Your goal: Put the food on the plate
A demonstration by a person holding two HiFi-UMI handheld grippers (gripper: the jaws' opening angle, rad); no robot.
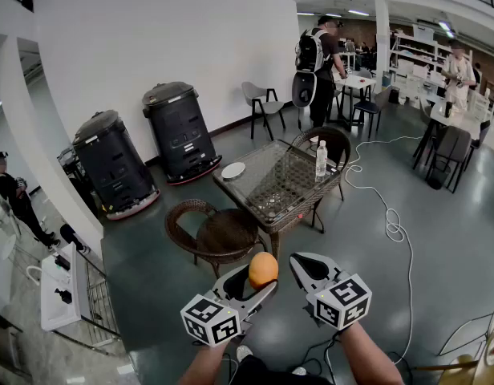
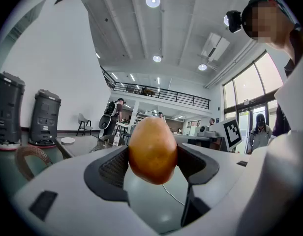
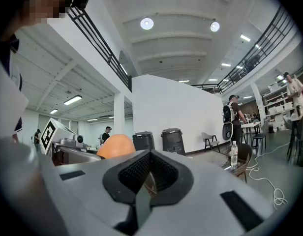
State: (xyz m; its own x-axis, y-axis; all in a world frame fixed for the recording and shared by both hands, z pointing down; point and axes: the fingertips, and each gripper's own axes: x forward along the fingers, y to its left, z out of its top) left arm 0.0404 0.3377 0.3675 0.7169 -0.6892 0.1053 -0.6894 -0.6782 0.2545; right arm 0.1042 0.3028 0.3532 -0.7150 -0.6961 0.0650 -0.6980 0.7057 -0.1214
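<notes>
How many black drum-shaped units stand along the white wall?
2. The nearer unit stands by the pillar, the farther unit beside it, toward the glass table. More could hide behind the pillar.

ahead: wicker chair [image 1: 223, 235] blocks near side of table [image 1: 271, 179] | top: open between plate [image 1: 233, 170] and bottle [image 1: 321, 160]

Two light grey plastic tools are seen, the left tool [image 1: 263, 277] and the right tool [image 1: 298, 261], each moulded smooth with broad, rounded jaws. Black ribbed pads [image 2: 113, 167] are set into the inner faces of the jaws. A white left cube [image 1: 210, 320] printed with black square markers is fixed to one tool, and a matching right cube [image 1: 343, 299] to the other. A white top [image 2: 294, 107] is worn, and a small black camera [image 2: 233, 19] is mounted at the head.
</notes>
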